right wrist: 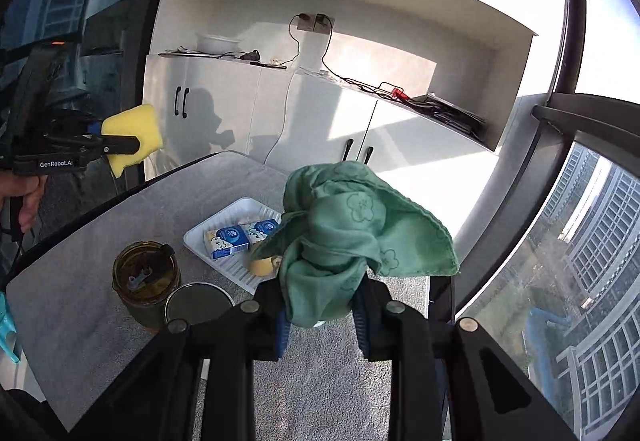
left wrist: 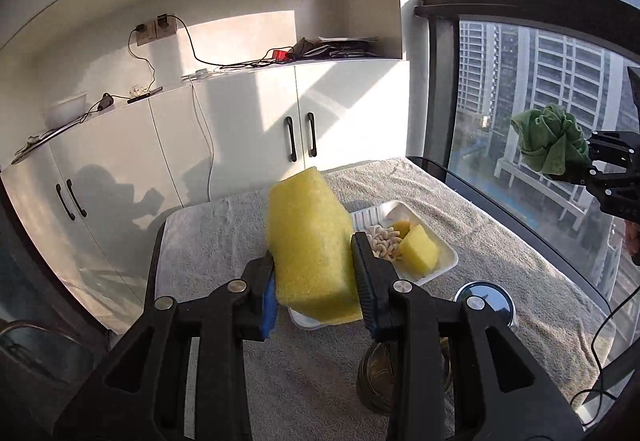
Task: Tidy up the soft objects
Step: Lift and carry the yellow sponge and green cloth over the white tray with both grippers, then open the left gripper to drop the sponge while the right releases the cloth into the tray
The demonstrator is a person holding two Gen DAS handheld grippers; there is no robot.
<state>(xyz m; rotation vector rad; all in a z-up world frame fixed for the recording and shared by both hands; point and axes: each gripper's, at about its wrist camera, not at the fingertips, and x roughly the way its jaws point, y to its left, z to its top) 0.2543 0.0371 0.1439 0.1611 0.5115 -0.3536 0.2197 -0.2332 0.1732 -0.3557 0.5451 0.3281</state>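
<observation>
The left claw (left wrist: 314, 281) is pinching a big yellow sponge (left wrist: 310, 241) across its short width, both pads pressed into its flanks, and carries it in the air above the grey-covered worktop (left wrist: 500, 241). The sponge's long axis runs forward and slightly upward out of the claw, its far end tilted a little to the left, so most of its body sticks out ahead of the pads. The right claw (right wrist: 322, 315) is pressed together on a bunched green towel (right wrist: 344, 237), which is crumpled with no clear long axis; it rises ahead of the fingers and one loose corner droops off to the right. Below and just ahead of both claws sits a white tray (right wrist: 218, 229), already holding two small tissue packs (right wrist: 240, 235), a smaller yellow sponge piece (left wrist: 418, 249) and a pale knobbly soft thing (left wrist: 384, 246). To the lower left of the right claw stand a dark jar (right wrist: 146, 281) and a round lid (right wrist: 198, 303), just beside the tray. As I judge it, the sorting is partly done: several soft things are in the tray, while the sponge and towel are lifted and have yet to be put down; where they belong I cannot tell.
</observation>
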